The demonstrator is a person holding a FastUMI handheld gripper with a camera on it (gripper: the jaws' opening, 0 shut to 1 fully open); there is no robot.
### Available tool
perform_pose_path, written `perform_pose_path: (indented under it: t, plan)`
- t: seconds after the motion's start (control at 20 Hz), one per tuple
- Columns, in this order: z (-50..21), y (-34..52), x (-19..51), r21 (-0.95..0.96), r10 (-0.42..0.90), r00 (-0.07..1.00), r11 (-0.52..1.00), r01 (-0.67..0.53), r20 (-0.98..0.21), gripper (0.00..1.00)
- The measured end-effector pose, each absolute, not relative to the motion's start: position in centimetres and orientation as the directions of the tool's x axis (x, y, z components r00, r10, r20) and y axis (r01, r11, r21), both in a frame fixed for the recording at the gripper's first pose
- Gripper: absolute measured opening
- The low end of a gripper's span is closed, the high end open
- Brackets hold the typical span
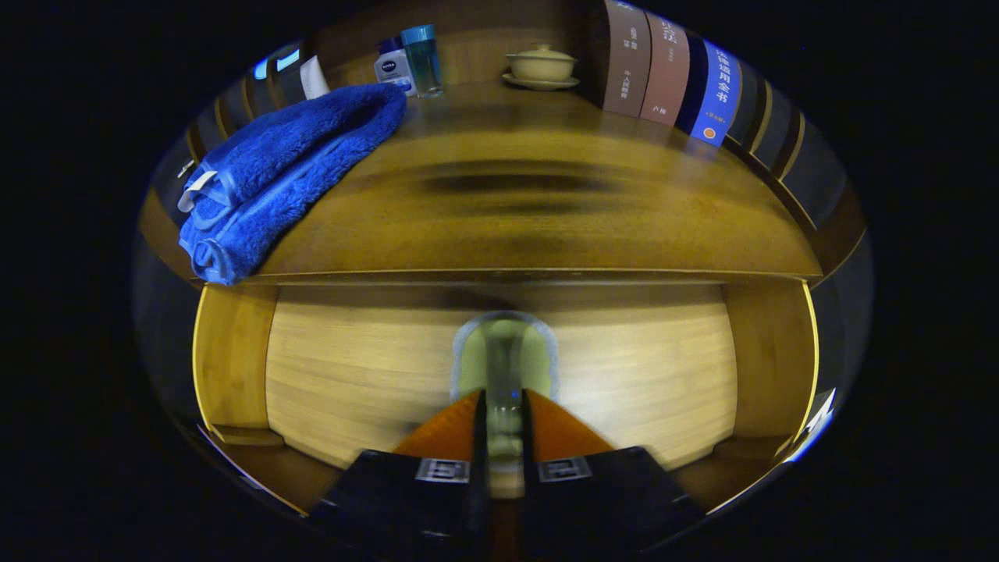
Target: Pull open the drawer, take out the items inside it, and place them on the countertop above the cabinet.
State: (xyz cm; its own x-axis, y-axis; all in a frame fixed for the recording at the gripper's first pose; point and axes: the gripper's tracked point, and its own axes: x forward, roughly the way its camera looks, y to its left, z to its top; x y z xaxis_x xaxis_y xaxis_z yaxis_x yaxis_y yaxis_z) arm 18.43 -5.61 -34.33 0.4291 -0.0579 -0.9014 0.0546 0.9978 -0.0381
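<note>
Open pale wooden drawer (328, 375) holding a clear, blurred glass bottle (505, 351). The gripper (503, 410) fingers stand narrow, pressing the bottle's sides (a folded blue plush towel (281, 172) lies on the counter (546, 203) above).

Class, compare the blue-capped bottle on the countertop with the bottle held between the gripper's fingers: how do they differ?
The blue-capped bottle stands upright on the countertop; the held bottle is over the open drawer, clamped by the gripper. The first looks teal, the second pale greenish. Both look see-through.

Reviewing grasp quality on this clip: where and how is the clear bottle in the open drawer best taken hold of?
Grip the clear bottle across its narrow body, coming from the drawer's open front. It lies pointing away along the fingers, so they can straddle its rounded sides, as the gripper appears to do now.
</note>
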Motion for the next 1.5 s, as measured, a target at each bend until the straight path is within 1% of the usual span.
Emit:
perform_pose_path:
  t: [0.05,0.35,0.6,0.65,0.85,1.05,1.2,1.4,1.5]
  plan:
    - [-34.0,-5.4,18.1,-0.024,-0.045,0.425,0.998,0.056,-0.904,0.16]
    - [-29.8,-3.1,16.6,0.044,0.034,0.418,0.999,0.014,-0.908,0.16]
    - [-24.0,-1.2,15.5,0.154,0.133,0.412,0.988,0.018,-0.902,0.16]
    - [-23.0,-1.2,15.9,0.156,0.133,0.422,0.987,0.02,-0.897,0.16]
    - [-19.8,-2.9,20.2,0.071,0.048,0.492,0.997,0.028,-0.87,0.16]
    - [-19.9,-5.4,25.7,-0.014,-0.046,0.51,0.998,0.066,-0.859,0.16]
    - [-20.6,-6.1,29.2,-0.013,-0.063,0.514,0.995,0.101,-0.855,0.16]
    - [-22.2,-5.1,31.6,0.005,-0.041,0.5,0.996,0.09,-0.865,0.16]
    - [-22.3,-4.9,32.6,-0.009,-0.054,0.506,0.996,0.092,-0.861,0.16]
